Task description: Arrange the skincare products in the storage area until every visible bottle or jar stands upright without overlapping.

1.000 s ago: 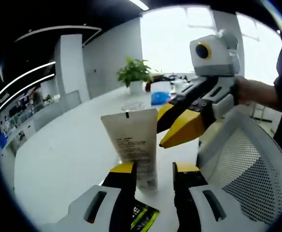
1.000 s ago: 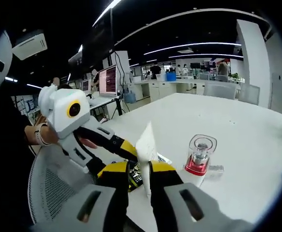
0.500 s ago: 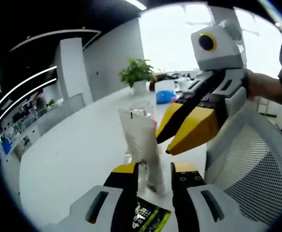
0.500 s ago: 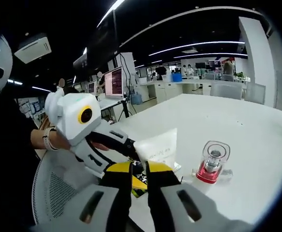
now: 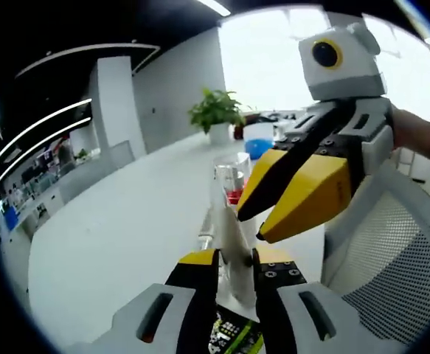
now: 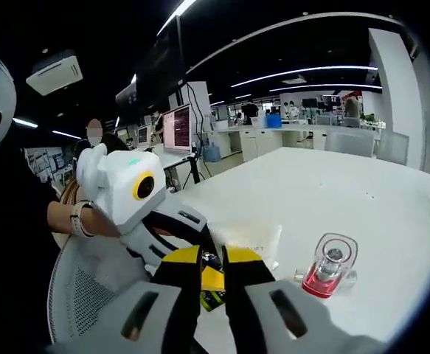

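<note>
A cream tube stands edge-on between my left gripper's jaws, which are shut on its flat sides above the table. In the right gripper view the tube shows its printed face just beyond my right gripper, whose jaws are shut with nothing between them. Its yellow jaws come in from the right, tips at the tube's side. A clear bottle with a red base stands upright on the white table, seen behind the tube in the left gripper view.
A black-and-yellow packet lies on the table under the grippers. A white mesh chair is close on the right, and a potted plant and a blue container stand far off. A person's hand holds the left gripper.
The tube has turned about a quarter turn: face-on to edge-on in the left gripper view, edge-on to face-on in the right gripper view. My left jaws have narrowed onto it.
</note>
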Available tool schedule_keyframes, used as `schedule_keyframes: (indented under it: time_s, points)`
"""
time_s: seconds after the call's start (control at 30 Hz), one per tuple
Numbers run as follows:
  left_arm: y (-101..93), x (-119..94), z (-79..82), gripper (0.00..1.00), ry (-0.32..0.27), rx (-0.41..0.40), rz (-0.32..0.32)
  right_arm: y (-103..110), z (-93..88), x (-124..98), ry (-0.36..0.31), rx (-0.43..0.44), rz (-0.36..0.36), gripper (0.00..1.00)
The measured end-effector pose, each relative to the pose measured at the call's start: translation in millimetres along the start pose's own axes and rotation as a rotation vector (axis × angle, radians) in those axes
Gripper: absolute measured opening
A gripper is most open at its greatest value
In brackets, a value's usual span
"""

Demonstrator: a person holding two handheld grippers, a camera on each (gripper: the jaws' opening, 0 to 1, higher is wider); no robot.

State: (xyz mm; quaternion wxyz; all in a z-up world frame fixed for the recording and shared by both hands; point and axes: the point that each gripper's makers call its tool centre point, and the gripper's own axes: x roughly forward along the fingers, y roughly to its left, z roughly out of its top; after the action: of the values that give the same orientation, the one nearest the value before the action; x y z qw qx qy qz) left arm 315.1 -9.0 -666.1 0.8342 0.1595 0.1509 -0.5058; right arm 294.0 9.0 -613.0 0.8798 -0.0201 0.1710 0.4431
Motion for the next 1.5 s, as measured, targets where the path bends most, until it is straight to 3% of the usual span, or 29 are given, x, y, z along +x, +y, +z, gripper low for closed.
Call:
schedule_keyframes:
  time_s: [0.27, 0.37, 0.73, 0.97, 1.43, 1.5]
  points:
    - [3.6, -1, -4.2, 0.15, 0.011, 0.024, -0.034, -12, -11.8, -18, 0.030, 0.011, -0.050, 0.10]
    - [3.2, 0, -12.8, 0.15, 0.044, 0.051, -0.057, -16, -15.2, -25, 0.038, 0.015, -0.071, 0.11]
    - [0.5, 10, -28.8, 0.17, 0.085, 0.083, -0.118, -30, -15.9, -38, 0.034, 0.030, -0.120, 0.11]
    - [1.9, 11, -29.8, 0.16, 0.078, 0.103, -0.153, -36, -19.0, -43, 0.035, 0.038, -0.141, 0.12]
    - [4.9, 19, -26.3, 0.15, 0.039, 0.180, -0.258, -67, -27.5, -61, 0.068, 0.025, -0.255, 0.30]
    - [5.3, 20, -25.6, 0.15, 0.038, 0.194, -0.271, -70, -28.2, -63, 0.068, 0.031, -0.269, 0.37]
